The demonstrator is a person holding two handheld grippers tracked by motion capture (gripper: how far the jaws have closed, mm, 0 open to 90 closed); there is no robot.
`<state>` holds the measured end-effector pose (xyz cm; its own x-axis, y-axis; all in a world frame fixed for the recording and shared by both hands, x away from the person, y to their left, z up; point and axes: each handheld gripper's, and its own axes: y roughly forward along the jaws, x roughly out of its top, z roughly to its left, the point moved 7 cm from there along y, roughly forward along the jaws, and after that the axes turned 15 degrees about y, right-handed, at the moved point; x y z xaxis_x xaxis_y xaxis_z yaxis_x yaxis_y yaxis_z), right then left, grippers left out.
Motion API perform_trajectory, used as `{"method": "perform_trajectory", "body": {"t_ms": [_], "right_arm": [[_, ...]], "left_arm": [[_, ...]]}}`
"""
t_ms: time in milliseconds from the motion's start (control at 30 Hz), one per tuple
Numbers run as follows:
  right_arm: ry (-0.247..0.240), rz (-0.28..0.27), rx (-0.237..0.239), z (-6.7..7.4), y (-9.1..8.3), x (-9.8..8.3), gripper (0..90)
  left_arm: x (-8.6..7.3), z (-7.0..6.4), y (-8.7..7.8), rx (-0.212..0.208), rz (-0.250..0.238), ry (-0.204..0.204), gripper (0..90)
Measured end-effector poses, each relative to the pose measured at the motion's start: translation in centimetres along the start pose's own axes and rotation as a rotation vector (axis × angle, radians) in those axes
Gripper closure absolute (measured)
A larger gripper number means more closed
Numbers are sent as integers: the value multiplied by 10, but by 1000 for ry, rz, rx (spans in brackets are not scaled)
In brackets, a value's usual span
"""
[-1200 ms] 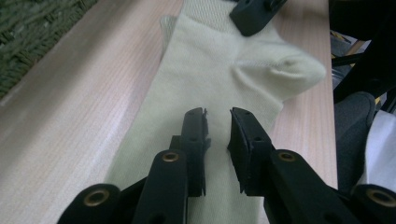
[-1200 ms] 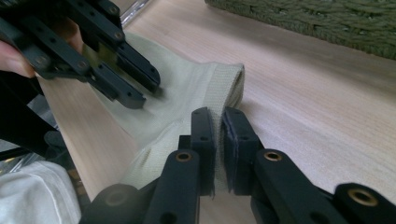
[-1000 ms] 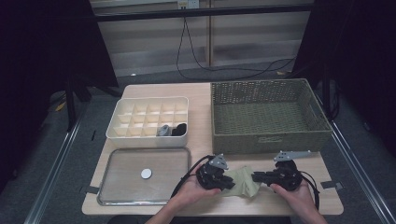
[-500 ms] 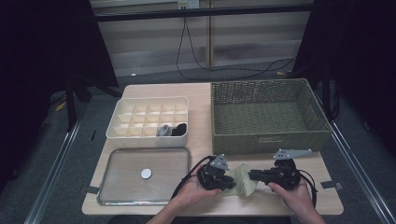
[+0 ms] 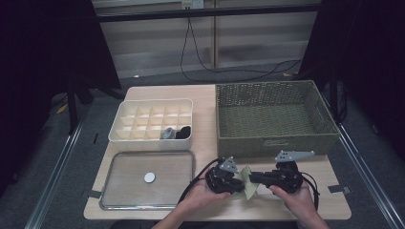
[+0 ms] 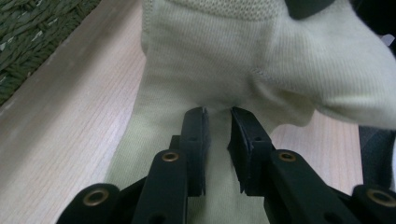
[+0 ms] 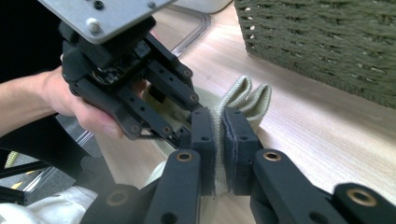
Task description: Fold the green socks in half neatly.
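A pale yellow-green sock lies at the table's front edge, bunched up between my two grippers. My left gripper comes from the left. In the left gripper view its jaws stand narrow, with the knit fabric puckered between their tips. My right gripper comes from the right and is shut on the sock's ribbed cuff, which is pressed flat between its pads. The left gripper and the hand holding it sit close in front of it.
A green wicker basket stands at the back right, just behind the grippers. A white compartment box at the back left holds a grey and a dark item. A clear-lidded metal tray with a white disc lies front left.
The right gripper has edged slightly toward the left one, and the sock between them looks more bunched. Both grips look unchanged.
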<state>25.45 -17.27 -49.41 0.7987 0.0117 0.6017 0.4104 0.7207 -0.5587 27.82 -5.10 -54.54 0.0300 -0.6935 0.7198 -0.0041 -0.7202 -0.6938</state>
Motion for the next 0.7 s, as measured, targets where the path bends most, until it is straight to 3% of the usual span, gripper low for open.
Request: {"method": "perform_trajectory", "body": {"t_ms": [267, 367, 433, 467, 533, 700], "right_arm": [[3, -2, 7, 0, 2, -1, 842], [5, -2, 5, -1, 1, -2, 842], [0, -4, 3, -2, 0, -2, 842], [1, -8, 1, -3, -1, -2, 842], [5, -10, -1, -5, -3, -2, 842], [10, -21, -16, -10, -6, -1, 842]], "left_arm": [[3, 0, 2, 7, -5, 0, 725], [2, 2, -7, 14, 3, 14, 722], [3, 3, -10, 16, -20, 4, 717], [4, 7, -23, 36, -48, -4, 713], [4, 10, -33, 49, -81, -18, 709], [-5, 7, -56, 82, -92, -17, 683]]}}
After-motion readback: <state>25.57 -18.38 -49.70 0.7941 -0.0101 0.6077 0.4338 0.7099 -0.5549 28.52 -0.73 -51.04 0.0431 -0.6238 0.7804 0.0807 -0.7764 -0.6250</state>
